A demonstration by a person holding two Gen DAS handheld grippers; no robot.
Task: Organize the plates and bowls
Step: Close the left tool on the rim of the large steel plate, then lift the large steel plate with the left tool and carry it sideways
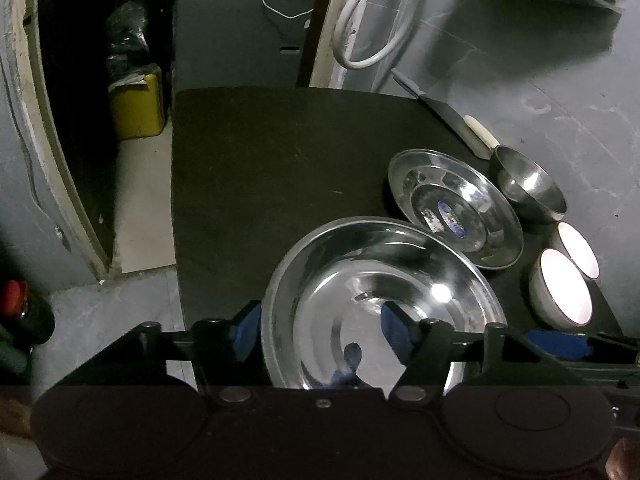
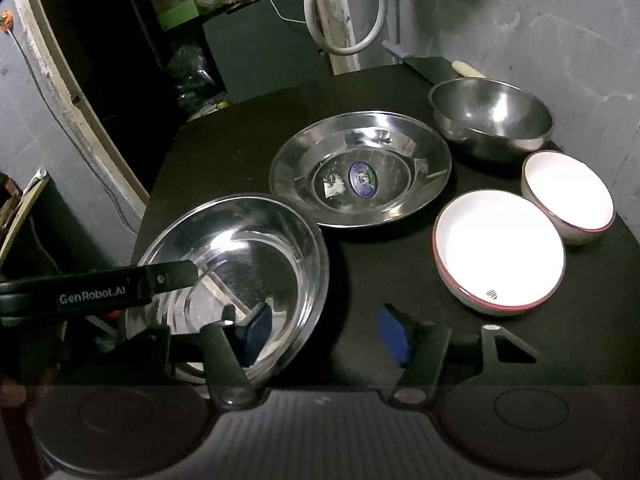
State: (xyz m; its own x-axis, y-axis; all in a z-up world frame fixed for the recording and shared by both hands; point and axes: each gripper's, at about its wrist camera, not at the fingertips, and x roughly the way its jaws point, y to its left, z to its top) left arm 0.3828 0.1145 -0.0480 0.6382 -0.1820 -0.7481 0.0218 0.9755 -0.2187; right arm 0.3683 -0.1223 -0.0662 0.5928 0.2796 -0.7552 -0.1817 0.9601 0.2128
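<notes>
1. Left gripper (image 1: 318, 330): jaws part-spread astride the left rim of the near steel plate (image 1: 380, 304), one blue pad outside the rim, the other over the plate's inside; contact of pads with metal not clear, so no firm pinch seen.
2. Right gripper (image 2: 324, 330): jaws part-spread astride the right rim of the same plate, left pad inside the dish, right pad outside over the black table (image 2: 240, 128); no press on the rim visible.
3. Ahead of the right jaws: second steel plate (image 2: 360, 168) with a sticker, just beyond the near one.
4. Farther ahead and right: steel bowl (image 2: 492, 120).
5. Right of the right jaws: two white bowls (image 2: 500, 248), side by side, upright.
</notes>
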